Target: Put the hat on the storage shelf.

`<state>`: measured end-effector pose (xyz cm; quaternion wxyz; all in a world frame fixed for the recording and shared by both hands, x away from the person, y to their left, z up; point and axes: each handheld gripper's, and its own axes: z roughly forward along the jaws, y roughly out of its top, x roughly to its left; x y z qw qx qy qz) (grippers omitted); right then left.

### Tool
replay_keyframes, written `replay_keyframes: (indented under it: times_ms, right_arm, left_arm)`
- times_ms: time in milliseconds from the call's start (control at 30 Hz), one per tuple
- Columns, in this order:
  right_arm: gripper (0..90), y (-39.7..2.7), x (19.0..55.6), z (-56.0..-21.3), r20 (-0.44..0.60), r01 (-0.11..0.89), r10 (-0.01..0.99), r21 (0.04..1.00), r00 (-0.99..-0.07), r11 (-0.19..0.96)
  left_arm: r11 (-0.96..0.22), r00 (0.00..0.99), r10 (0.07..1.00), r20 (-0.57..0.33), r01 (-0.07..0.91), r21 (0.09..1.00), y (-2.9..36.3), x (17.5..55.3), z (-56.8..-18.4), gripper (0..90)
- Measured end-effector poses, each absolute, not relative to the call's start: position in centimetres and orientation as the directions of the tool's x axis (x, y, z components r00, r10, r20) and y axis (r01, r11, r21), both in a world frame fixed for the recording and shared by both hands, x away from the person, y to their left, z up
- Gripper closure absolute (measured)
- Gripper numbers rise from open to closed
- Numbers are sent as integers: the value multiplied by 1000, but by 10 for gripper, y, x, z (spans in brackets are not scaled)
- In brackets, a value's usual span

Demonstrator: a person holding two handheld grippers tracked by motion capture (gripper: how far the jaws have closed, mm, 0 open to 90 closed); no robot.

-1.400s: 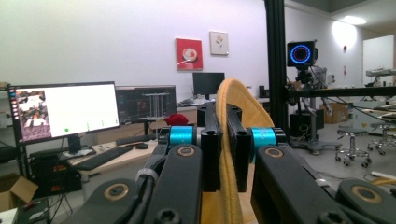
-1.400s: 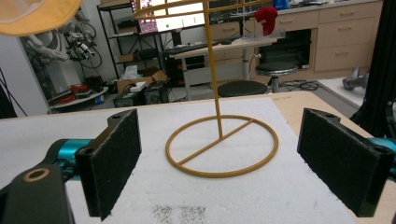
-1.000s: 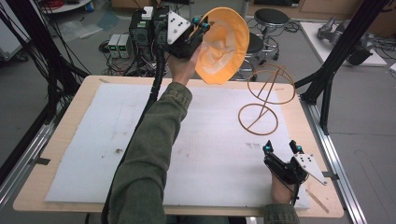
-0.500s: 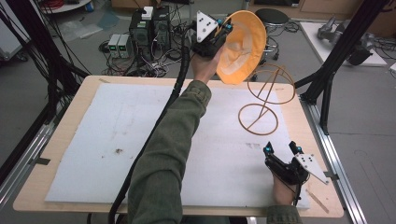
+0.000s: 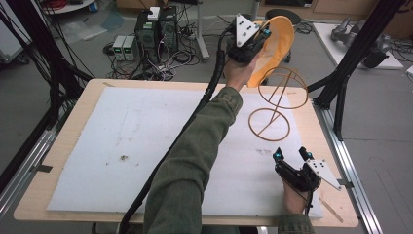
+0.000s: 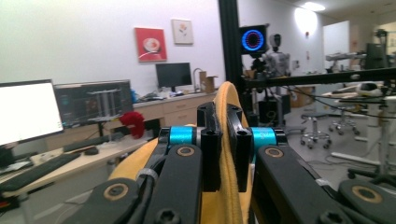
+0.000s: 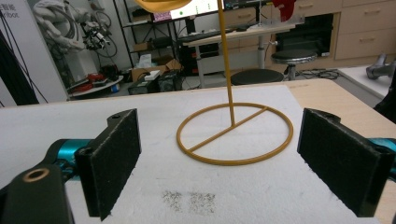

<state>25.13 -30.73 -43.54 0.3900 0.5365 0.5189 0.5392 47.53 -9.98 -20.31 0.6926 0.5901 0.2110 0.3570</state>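
The wooden table [image 5: 63, 146] lies under me, nearly covered by a white foam mat [image 5: 122, 146] flecked with dark specks. Toward its far right stands my wire stand [image 5: 272, 105], a ring flat on the mat, a thin stem rising from its crossbar to a second ring held up in the air. Above that upper ring I carry the orange hat [image 5: 272, 46], raised over the table's far edge; it hangs just beside the ring, though whether it touches I cannot tell from this angle. My left gripper [image 5: 258, 36] has its jaws pinched tight on the hat's brim, the orange cloth squeezed between the two black pads [image 6: 210, 140]. My right gripper [image 5: 291, 156] rests low near the front right corner of the mat, jaws spread wide and holding nothing, aimed at the stand's base ring.
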Motion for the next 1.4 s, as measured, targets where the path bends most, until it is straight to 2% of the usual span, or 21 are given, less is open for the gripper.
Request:
replay_keyframes:
  times_ms: [367,867,1033,1400]
  right_arm:
    - [123,-311,245,-435,179,121,978,979,-109,-166]
    - [125,-314,245,-436,201,131,975,973,-95,-188]
    - [128,-316,245,-436,206,122,975,973,-84,-195]
    - [129,-316,246,-437,223,126,972,969,-78,-213]
  left_arm:
    - [53,740,654,156,-250,967,-149,458,-205,864]
    - [54,783,599,171,-252,966,-187,441,-219,864]
    - [-32,795,546,265,-297,954,-207,432,-233,864]
    - [-191,804,467,369,-316,929,-224,429,-253,863]
